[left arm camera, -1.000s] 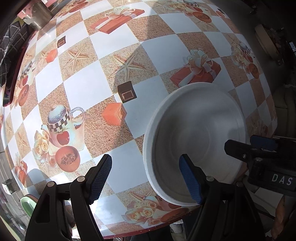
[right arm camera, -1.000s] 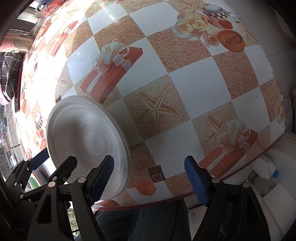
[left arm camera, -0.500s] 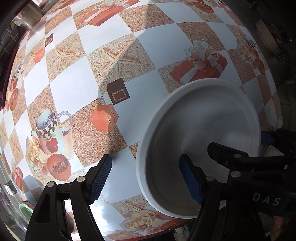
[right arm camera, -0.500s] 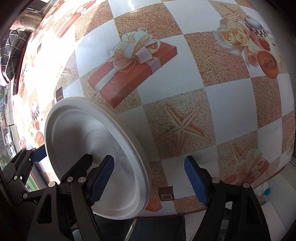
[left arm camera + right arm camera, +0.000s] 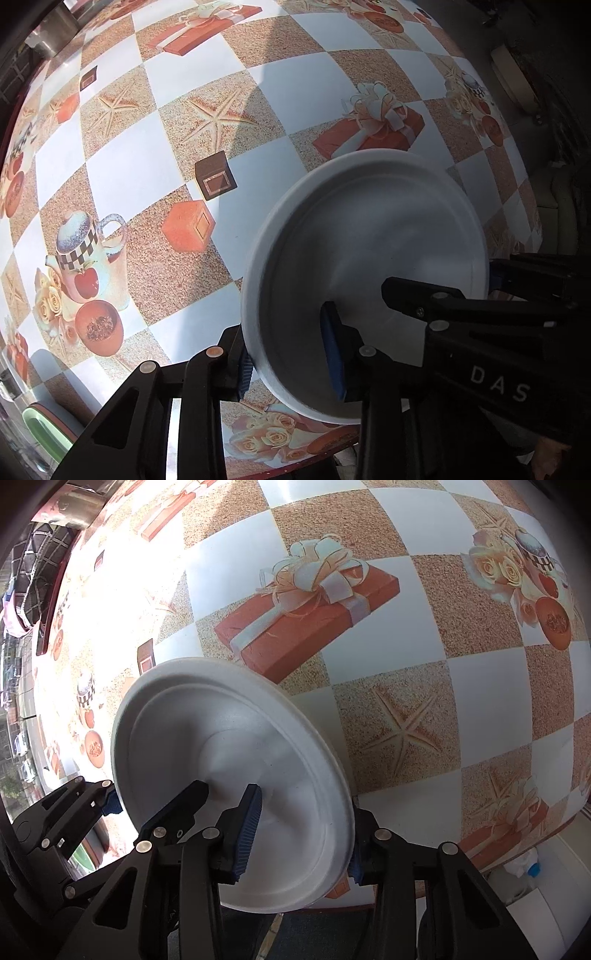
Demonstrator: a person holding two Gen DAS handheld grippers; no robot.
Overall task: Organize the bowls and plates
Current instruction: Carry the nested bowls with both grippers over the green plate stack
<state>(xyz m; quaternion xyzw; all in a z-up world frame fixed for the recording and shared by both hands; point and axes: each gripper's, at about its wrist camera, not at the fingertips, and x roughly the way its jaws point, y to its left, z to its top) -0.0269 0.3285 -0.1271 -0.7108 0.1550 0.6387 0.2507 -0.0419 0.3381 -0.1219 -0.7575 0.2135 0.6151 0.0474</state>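
Left wrist view: the white plate (image 5: 369,258) stands tilted over the near edge of the checked tablecloth (image 5: 122,155), and the left gripper (image 5: 291,363) straddles its lower-left rim, one blue pad inside the dish, the other outside, jaws closing on that rim. The right gripper (image 5: 301,834) enters from the right and straddles the opposite rim, its jaws also closing. Whether either pair of pads presses the plate yet I cannot tell from these views
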